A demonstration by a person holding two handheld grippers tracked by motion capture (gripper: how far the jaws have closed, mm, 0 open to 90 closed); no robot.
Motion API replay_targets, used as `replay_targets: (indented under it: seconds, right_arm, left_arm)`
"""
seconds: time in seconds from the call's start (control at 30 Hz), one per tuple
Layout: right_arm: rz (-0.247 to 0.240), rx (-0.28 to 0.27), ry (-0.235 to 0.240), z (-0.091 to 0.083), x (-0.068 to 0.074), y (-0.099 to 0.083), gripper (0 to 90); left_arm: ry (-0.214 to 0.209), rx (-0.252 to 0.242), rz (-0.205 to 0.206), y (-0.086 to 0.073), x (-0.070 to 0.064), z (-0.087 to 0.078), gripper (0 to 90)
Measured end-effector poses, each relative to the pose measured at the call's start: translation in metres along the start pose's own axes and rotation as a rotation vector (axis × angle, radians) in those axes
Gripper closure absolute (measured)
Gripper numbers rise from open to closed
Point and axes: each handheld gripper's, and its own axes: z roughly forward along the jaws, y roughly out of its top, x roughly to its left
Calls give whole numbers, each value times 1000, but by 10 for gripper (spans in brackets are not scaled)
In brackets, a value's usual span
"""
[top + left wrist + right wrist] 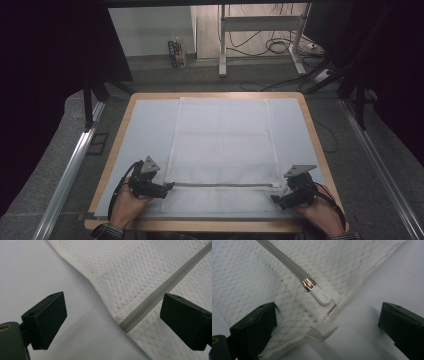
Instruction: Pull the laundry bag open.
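A white mesh laundry bag lies flat in the middle of the tabletop, on a pale sheet that covers most of the wooden top. The bag's long sides run from near to far. A grey zipper crosses the bag from left to right close to its near edge. In the right gripper view the zipper's metal slider sits at the right end of the track, with a white pull tab lying on the mesh just beyond it, and a small white loop sticks out from the bag's edge onto the sheet. In the left gripper view the zipper's left end stops at the bag's left edge, where the mesh meets the bare sheet.

The left tongs rest at the near left corner of the bag, pointing right at the zipper's end; their jaws stand wide apart with nothing between the pads, one over the sheet and one over the mesh. The right tongs sit at the near right corner, pointing left towards the slider; their jaws are also spread wide, one over the mesh and the other over the sheet, gripping nothing. A hand holds each tool from the near edge of the tabletop. Beyond the far edge, cables lie on the floor.
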Motion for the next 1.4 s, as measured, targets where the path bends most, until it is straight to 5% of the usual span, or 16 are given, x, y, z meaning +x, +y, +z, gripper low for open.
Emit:
replay_targets:
  seconds: [0.13, 0.5, 0.9, 1.13, 1.4]
  right_arm:
    - [-23, 12, -36, 0, 6, 1, 100]
    - [20, 15, -65, -6, 17, 3, 439]
    - [8, -21, -10, -9, 23, 1, 847]
    - [-37, -18, -19, -11, 23, 3, 856]
    - [-65, -58, -38, -18, 23, 6, 854]
  left_arm:
    - [0, 3, 3, 0, -1, 1, 72]
    - [13, 10, 34, 1, -5, 2, 74]
    - [19, 6, 45, 3, -6, 1, 76]
    - [-16, -30, 15, 6, -6, -1, 76]
    - [-125, -77, 16, 25, -18, 4, 48]
